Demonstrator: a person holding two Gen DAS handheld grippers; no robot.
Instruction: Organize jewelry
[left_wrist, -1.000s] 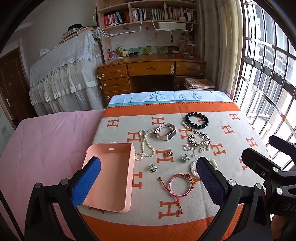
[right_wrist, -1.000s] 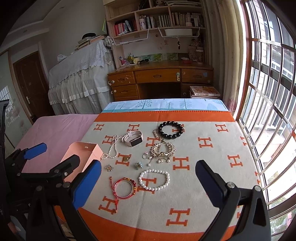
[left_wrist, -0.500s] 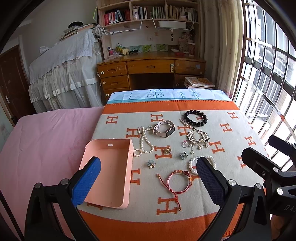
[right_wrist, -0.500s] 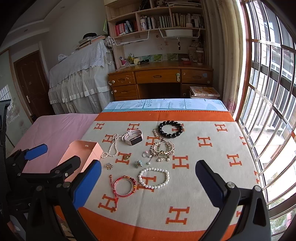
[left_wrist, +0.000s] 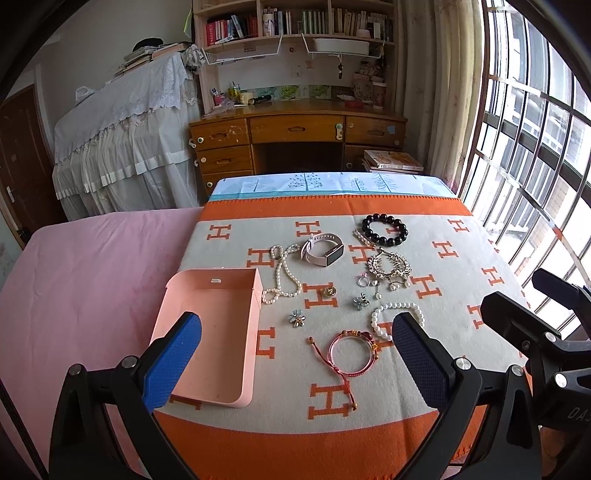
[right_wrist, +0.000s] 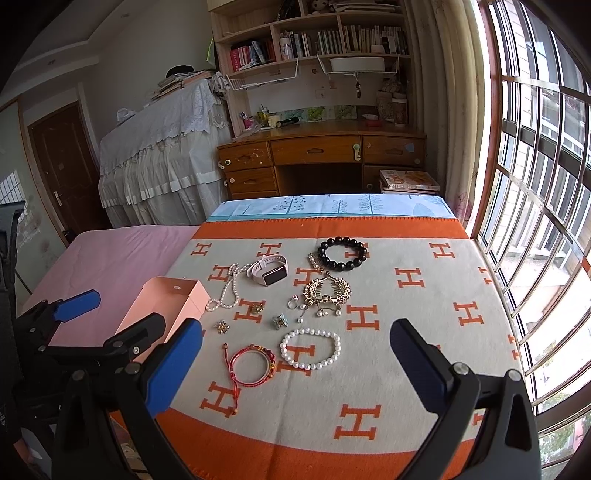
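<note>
Orange-bordered blanket (left_wrist: 332, 435), jewelry laid out at centre frame.
Pink box (left_wrist: 210, 332), lower left: open, nothing inside. Left gripper (left_wrist: 295, 360) and right gripper (right_wrist: 295, 363): fingers spread, holding nothing.

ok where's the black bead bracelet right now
The black bead bracelet lies at the far end of the jewelry, on the orange-and-cream H-patterned blanket, right of the pink-strapped smartwatch and beyond the gold ornate hair comb.

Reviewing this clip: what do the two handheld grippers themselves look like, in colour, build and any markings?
Both match. The left gripper and right gripper have black angular frames with silver screw heads, and two long fingers faced with blue, finely textured pads. In the left wrist view, the right gripper's black body shows pale lettering, partly cut off, reading roughly "DAS". No cables, hands or sleeves are clearly visible.
</note>
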